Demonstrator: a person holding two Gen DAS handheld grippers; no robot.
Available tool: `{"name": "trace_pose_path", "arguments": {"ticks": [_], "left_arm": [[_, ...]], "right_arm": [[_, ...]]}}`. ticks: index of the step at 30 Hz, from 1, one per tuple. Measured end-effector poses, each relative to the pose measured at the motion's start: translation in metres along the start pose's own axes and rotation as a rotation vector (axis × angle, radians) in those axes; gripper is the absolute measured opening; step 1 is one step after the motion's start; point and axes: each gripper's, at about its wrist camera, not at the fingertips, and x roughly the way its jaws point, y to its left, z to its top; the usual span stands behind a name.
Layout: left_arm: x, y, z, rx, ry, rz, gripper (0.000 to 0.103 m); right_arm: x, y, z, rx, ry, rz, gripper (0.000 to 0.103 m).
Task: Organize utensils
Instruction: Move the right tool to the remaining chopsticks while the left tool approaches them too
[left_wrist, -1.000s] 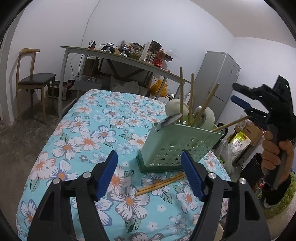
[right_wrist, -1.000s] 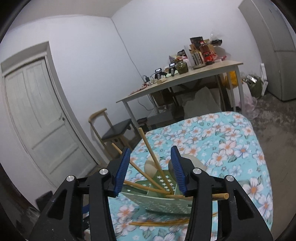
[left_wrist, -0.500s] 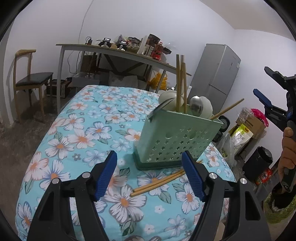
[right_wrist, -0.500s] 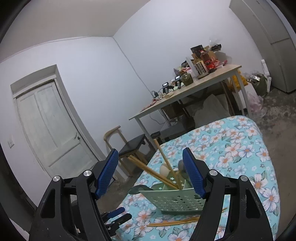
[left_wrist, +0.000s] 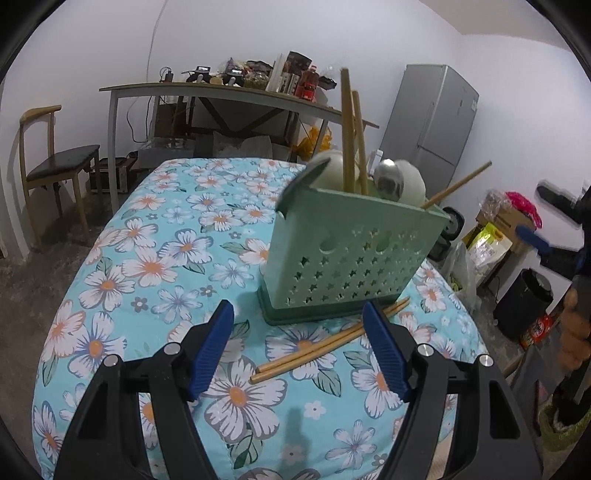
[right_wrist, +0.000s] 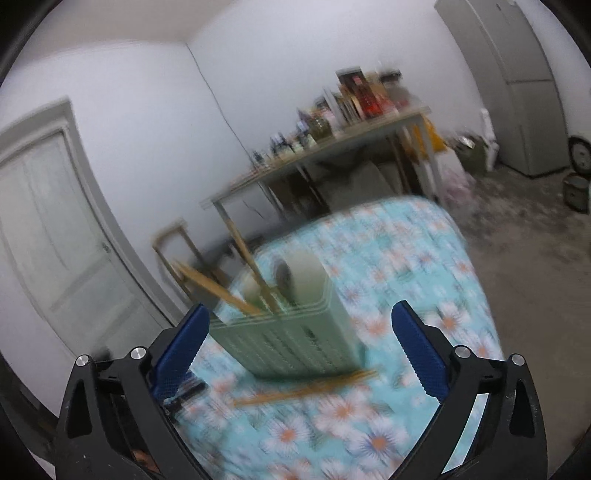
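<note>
Stands on the floral tablecloth (left_wrist: 155, 266): a pale green utensil holder (left_wrist: 351, 254) with star-shaped holes, on a darker green base. Holds two upright chopsticks (left_wrist: 349, 133), a third slanted chopstick (left_wrist: 458, 184) poking out to the right, a metal spoon (left_wrist: 388, 182) and two white rounded ladle heads (left_wrist: 328, 173) (handles hidden inside). Lying flat on the cloth just in front of the holder's base: a loose pair of chopsticks (left_wrist: 328, 341), angled, between the fingers of the left gripper (left_wrist: 301, 352) but not touched. Left jaws spread wide, holding nothing. Right gripper (right_wrist: 306, 350) likewise parted and empty, hovering above the holder in its own blurred view. Behind: a cluttered table (left_wrist: 229, 92), a wooden chair (left_wrist: 51, 166), a grey fridge (left_wrist: 432, 122). No legible writing anywhere.
</note>
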Motion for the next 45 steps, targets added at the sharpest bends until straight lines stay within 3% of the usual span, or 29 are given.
{"name": "trace_pose_path", "arguments": {"ticks": [5,9,17,29,39,45], "left_arm": [[0.009,-0.006,-0.005,0.023,0.036,0.009,0.07],[0.015,-0.006,-0.008,0.029,0.059,0.018,0.07],[0.023,-0.006,-0.012,0.035,0.088,0.033,0.07],[0.031,-0.007,-0.018,0.062,0.12,0.04,0.07],[0.062,-0.049,-0.034,0.449,0.189,0.009,0.07],[0.096,-0.061,-0.027,0.539,0.242,-0.023,0.05]], "right_arm": [[0.034,-0.005,-0.044,-0.053,0.198,-0.174,0.095],[0.061,-0.007,-0.082,-0.114,0.334,-0.265,0.095],[0.092,-0.002,-0.128,-0.27,0.43,-0.385,0.095],[0.089,-0.01,-0.128,-0.252,0.456,-0.326,0.095],[0.089,-0.015,-0.126,-0.245,0.467,-0.281,0.095],[0.083,-0.033,-0.114,-0.095,0.472,-0.201,0.095]]}}
